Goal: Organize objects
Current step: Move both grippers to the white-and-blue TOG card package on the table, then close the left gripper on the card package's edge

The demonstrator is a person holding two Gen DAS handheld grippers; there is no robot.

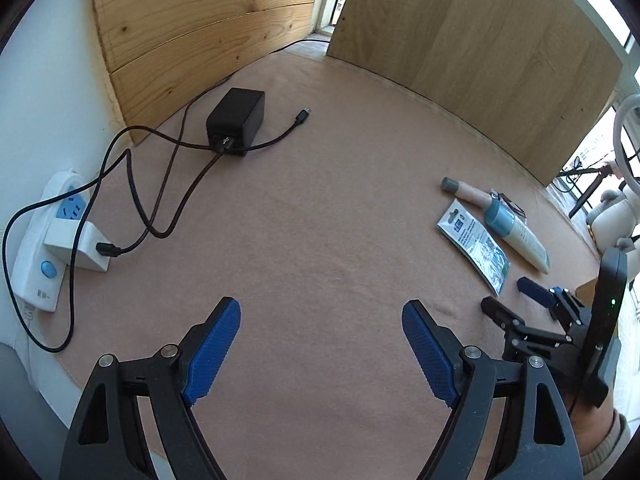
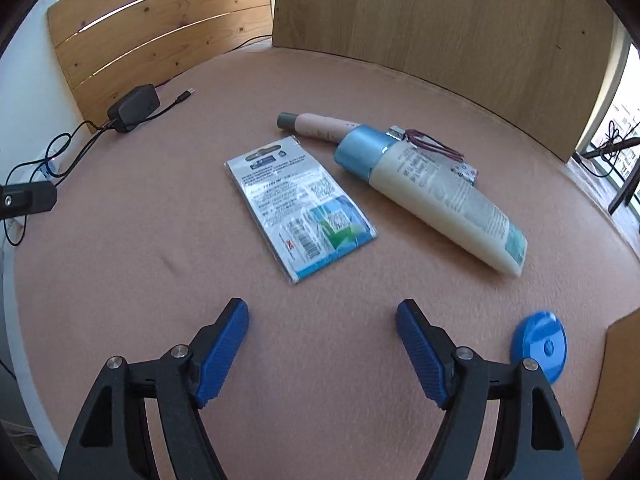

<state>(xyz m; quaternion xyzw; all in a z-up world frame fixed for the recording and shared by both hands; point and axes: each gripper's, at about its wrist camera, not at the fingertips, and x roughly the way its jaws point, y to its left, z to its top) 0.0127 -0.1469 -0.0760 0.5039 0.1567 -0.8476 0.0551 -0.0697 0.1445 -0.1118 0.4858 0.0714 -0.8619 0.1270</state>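
Note:
A flat printed packet [image 2: 300, 208] lies on the pink felt table [image 2: 160, 240]. Right of it lies a cream tube with a blue cap [image 2: 432, 188], touching a slim pink tube with a grey cap [image 2: 316, 125]. A small item with red wires [image 2: 432, 146] sits behind the cream tube. A blue round disc [image 2: 542, 344] lies at the near right. My right gripper [image 2: 322, 332] is open and empty, just short of the packet. My left gripper [image 1: 320, 332] is open and empty over bare felt. The packet [image 1: 476, 250], cream tube [image 1: 516, 236] and right gripper [image 1: 516, 300] show at the left wrist view's right.
A black power adapter [image 1: 236, 120] with tangled black cables [image 1: 160, 184] sits at the back left. A white power strip [image 1: 44, 240] with a white plug lies at the left edge. Wooden boards [image 1: 460, 48] wall the back. A wooden piece [image 2: 616, 392] is at the near right.

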